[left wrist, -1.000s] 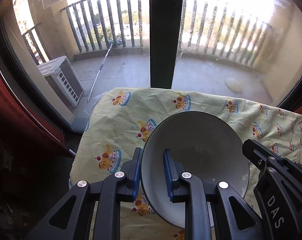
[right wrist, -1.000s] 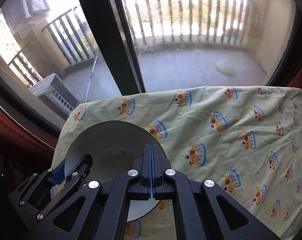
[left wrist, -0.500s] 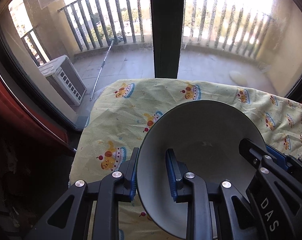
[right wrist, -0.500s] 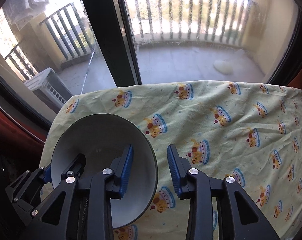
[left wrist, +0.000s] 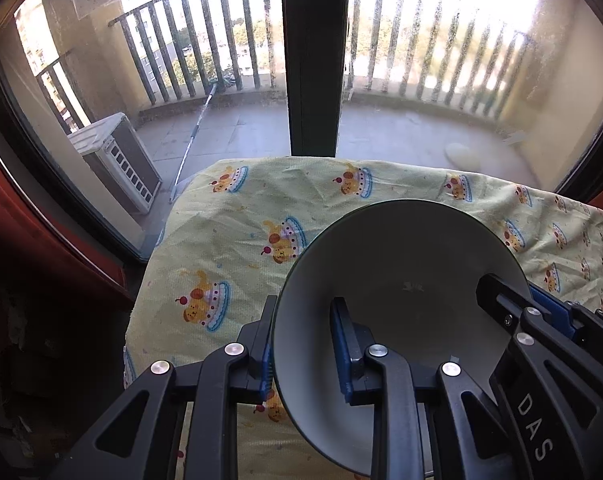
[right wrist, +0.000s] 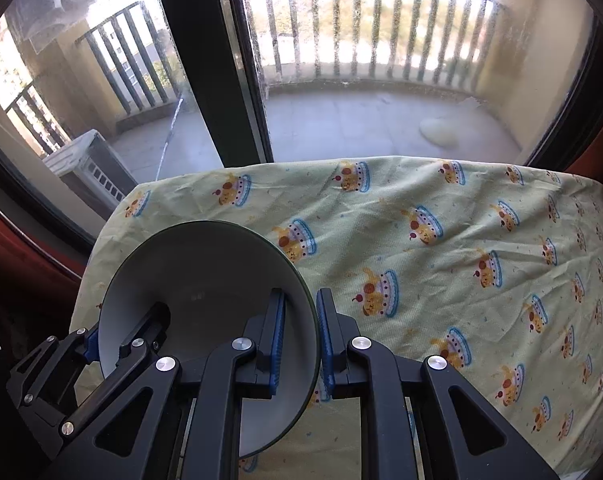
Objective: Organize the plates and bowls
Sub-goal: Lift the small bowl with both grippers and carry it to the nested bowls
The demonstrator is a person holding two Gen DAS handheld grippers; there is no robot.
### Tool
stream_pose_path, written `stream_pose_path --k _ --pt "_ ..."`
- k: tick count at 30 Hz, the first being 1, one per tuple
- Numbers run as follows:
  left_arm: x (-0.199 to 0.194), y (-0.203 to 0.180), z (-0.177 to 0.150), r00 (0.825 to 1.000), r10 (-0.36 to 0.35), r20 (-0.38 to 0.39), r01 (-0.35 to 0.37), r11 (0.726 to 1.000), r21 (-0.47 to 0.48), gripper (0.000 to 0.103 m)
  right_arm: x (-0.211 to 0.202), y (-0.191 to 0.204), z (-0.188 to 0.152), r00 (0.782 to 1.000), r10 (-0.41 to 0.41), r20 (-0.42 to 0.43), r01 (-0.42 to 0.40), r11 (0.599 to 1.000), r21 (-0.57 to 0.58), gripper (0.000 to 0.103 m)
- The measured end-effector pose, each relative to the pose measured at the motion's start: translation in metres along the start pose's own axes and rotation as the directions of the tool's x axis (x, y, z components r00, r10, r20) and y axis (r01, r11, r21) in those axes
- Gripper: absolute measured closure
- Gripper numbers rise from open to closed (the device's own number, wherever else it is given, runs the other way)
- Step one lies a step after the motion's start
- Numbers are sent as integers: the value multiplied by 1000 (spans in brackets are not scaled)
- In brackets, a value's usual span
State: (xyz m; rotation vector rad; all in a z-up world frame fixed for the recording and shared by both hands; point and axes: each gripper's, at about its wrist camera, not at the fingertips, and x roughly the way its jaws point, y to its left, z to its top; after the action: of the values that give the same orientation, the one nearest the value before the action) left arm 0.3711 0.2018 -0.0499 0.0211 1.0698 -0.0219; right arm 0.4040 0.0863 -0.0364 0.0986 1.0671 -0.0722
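Observation:
A grey bowl (left wrist: 405, 280) with a dark rim is held tilted above the yellow patterned cloth (left wrist: 229, 240). My left gripper (left wrist: 301, 344) is shut on the bowl's left rim, one finger outside and one inside. My right gripper (right wrist: 301, 332) straddles the bowl's right rim (right wrist: 205, 288), one finger inside and one outside with narrow gaps to the wall; it also shows at the right of the left wrist view (left wrist: 533, 320). The bowl's underside is hidden.
The cloth-covered table (right wrist: 461, 264) runs up to a glass balcony door with a dark frame post (left wrist: 313, 56). The table's left edge drops off beside a red wall (left wrist: 29, 240). Outside are a railing and an air-conditioner unit (left wrist: 117, 160).
My right gripper went from shut beside the bowl to open, then moved onto the bowl's right rim and narrowed around it. The left gripper has lifted the bowl and tilted it more.

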Motion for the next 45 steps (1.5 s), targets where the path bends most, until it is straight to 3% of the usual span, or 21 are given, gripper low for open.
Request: stream_pose_path --k 7,18,45 --pt "-16 -18 -9 1000 -4 8 4 1000 7 80 -16 -18 -9 1000 -7 0 7 1000 11 84" --pt "-62 -52 -30 998 47 34 -46 999 -11 81 -60 -54 -26 999 41 23 -41 999 10 84" --pt "-165 -174 -99 996 22 89 -21 1000 -15 81 -178 -184 -85 992 47 114 -45 999 -15 84"
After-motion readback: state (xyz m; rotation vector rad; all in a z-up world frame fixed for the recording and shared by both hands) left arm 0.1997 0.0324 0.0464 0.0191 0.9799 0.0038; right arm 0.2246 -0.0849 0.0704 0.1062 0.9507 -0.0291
